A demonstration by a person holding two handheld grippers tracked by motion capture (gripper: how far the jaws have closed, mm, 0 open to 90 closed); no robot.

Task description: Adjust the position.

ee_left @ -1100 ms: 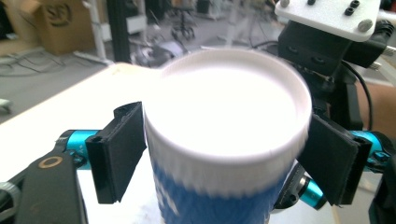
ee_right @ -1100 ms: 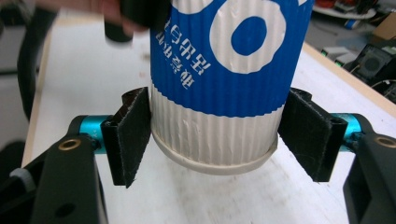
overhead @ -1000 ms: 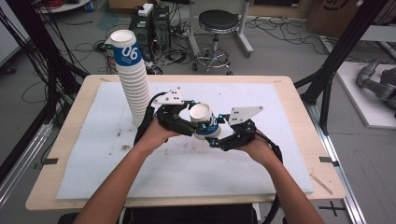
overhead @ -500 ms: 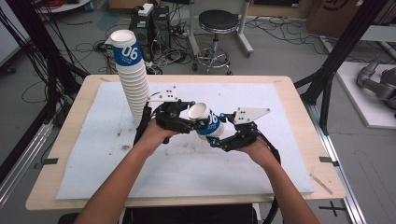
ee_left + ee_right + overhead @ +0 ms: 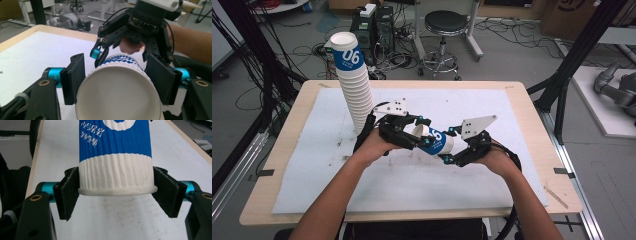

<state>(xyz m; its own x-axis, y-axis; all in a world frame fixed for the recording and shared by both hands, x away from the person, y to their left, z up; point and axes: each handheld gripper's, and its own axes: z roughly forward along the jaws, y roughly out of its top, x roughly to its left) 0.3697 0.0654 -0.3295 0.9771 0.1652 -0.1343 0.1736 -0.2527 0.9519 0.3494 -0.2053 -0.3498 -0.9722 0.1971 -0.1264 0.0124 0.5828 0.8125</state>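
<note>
A blue-and-white ribbed paper cup point(image 5: 434, 141) marked 06 lies tilted in the air over the middle of the table, held from both ends. My left gripper point(image 5: 412, 134) is shut on it near the open mouth point(image 5: 117, 95), one black jaw pressing each side. My right gripper point(image 5: 451, 151) is shut on the other end, where its jaws squeeze the white ribbed band and rim point(image 5: 116, 180). In the left gripper view the right gripper point(image 5: 125, 56) is beyond the cup, with a hand behind it.
A tall leaning stack of the same cups point(image 5: 354, 85) stands at the back left, close to my left hand. A white mat point(image 5: 312, 165) covers the wooden table point(image 5: 532, 110). A stool point(image 5: 444, 22) and cables are on the floor beyond.
The cup has tipped from nearly mouth-up to lying over, with its mouth toward the left gripper. Both grippers have dropped slightly and still grip it.
</note>
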